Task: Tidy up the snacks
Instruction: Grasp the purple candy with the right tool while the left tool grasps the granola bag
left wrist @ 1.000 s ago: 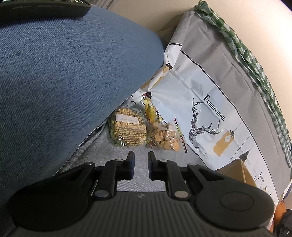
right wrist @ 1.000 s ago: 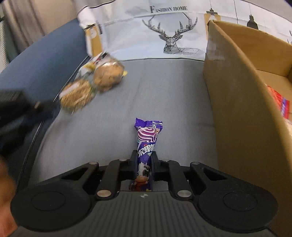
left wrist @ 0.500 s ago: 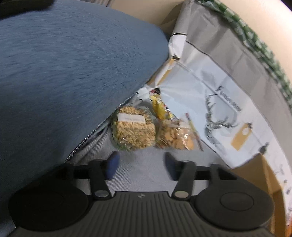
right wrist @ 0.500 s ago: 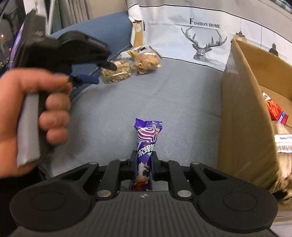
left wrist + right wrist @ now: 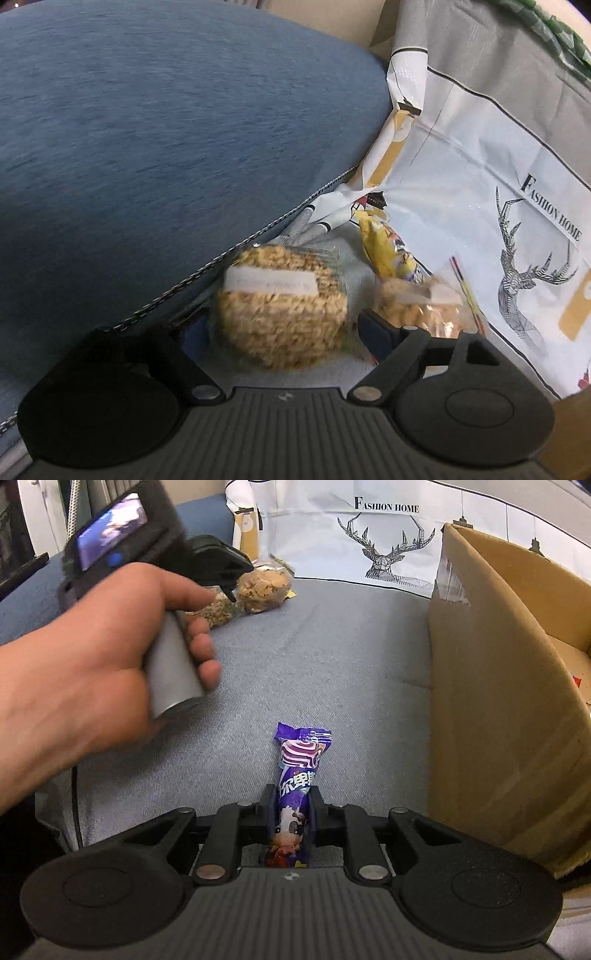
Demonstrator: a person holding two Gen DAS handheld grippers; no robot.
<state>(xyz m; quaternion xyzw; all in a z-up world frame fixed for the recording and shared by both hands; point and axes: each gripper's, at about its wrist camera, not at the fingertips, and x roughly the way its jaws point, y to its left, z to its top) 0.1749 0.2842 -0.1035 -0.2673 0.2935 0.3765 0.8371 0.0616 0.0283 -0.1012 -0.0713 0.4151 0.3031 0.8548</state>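
A clear bag of golden crispy snack cake [image 5: 280, 306] with a white label lies on the grey seat, between the spread fingers of my left gripper [image 5: 284, 328]. Its jaws are opening and the pads stand clear of the bag. A bag of small cookies [image 5: 417, 310] lies just right of it, with a yellow packet [image 5: 380, 247] behind. My right gripper [image 5: 291, 805] holds a purple snack packet [image 5: 299, 764] by its lower end; its jaws are opening slightly, pads still on the wrapper. In the right wrist view a hand [image 5: 92, 664] holds the left gripper over both bags [image 5: 264, 587].
A blue cushion [image 5: 147, 129] rises close on the left of the bags. A deer-printed cloth [image 5: 388, 546] covers the backrest. An open cardboard box [image 5: 498, 701] stands on the right of the grey seat [image 5: 332, 657], with a red packet inside.
My left gripper has spread wide and moved down onto the snack cake bag, which now lies between its fingers. My right gripper has shifted a little, still holding the purple packet.
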